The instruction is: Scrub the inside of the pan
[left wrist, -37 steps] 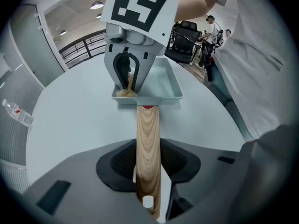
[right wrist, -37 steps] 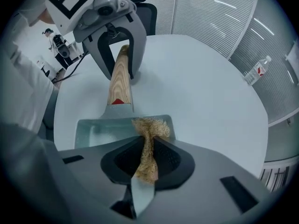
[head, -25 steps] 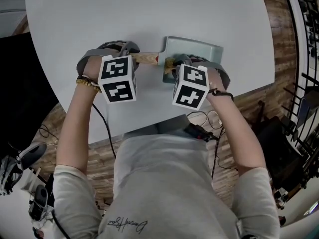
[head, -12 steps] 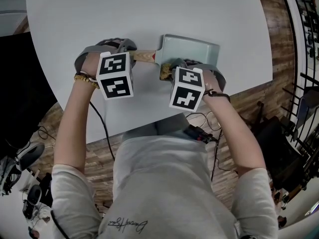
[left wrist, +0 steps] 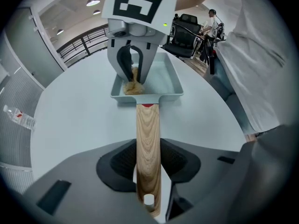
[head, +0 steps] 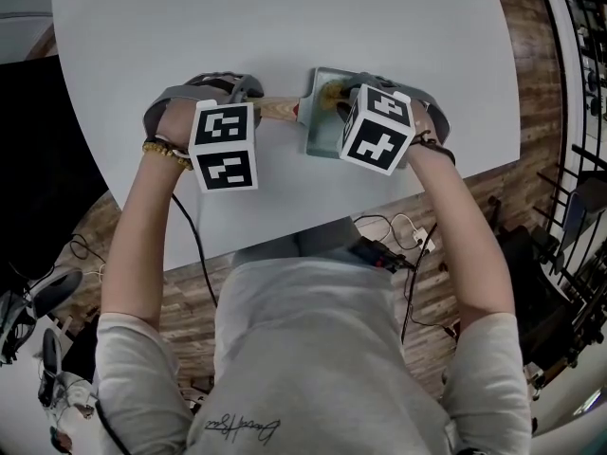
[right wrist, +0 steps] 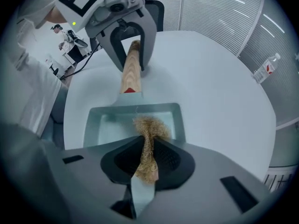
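Note:
A pale green rectangular pan (head: 320, 131) lies on the white round table (head: 285, 27), its wooden handle (head: 278, 109) pointing left. My left gripper (left wrist: 148, 164) is shut on that handle (left wrist: 148, 134), holding the pan (left wrist: 163, 80) flat. My right gripper (right wrist: 147, 157) is shut on a tan fibrous scrubber (right wrist: 148, 139), which presses on the pan's floor (right wrist: 112, 127) near the handle-side wall. In the head view the scrubber (head: 332, 91) shows at the pan's far left corner, and the right gripper's marker cube (head: 379, 129) hides most of the pan.
A plastic water bottle (right wrist: 266, 68) stands far off on the table, also visible as the bottle (left wrist: 18, 116) at the left. The table's near edge (head: 285, 230) runs just below both hands. Cables (head: 389, 245) hang beneath it. Office chairs (left wrist: 187, 24) stand beyond.
My right gripper has slid the scrubber from the pan's near side to its far side, away from me. The left gripper has kept hold of the handle in place.

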The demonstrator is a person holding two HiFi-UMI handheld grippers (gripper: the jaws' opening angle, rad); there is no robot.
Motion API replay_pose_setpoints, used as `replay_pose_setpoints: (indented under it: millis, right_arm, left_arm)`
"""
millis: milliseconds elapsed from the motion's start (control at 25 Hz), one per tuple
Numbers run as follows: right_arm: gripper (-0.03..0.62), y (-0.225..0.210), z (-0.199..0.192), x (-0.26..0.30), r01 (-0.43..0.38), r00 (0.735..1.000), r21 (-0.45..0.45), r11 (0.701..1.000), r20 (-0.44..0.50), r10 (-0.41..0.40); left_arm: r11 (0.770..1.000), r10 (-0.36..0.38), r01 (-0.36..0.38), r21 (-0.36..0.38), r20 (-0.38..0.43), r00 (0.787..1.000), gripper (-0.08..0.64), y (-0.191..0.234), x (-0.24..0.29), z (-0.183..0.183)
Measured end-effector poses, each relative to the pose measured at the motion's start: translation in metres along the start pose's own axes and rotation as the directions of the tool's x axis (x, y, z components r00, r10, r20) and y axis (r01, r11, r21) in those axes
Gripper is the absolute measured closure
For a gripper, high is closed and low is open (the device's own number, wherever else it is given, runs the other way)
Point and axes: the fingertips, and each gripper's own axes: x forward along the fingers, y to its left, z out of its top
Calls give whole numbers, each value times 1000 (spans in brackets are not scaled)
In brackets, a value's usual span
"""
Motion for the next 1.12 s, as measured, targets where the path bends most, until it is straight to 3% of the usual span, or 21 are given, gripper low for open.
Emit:
replay_pose_setpoints:
  millis: [280, 480, 1120]
  right_arm:
    - [515, -19, 0, 1, 32, 999, 13, 999, 5, -32]
    - [515, -12, -3, 1, 55, 998, -27, 998, -17, -56]
    - [517, 73, -14, 5, -119, 992, -25, 993, -33, 119]
  left_arm:
    - [1000, -3, 4, -26, 20, 1000, 417, 0, 2, 0]
    - [998, 1, 1, -58, 28, 1000, 417, 2, 2, 0]
    - [997, 11, -9, -81, 26, 1000, 417, 2, 4, -2]
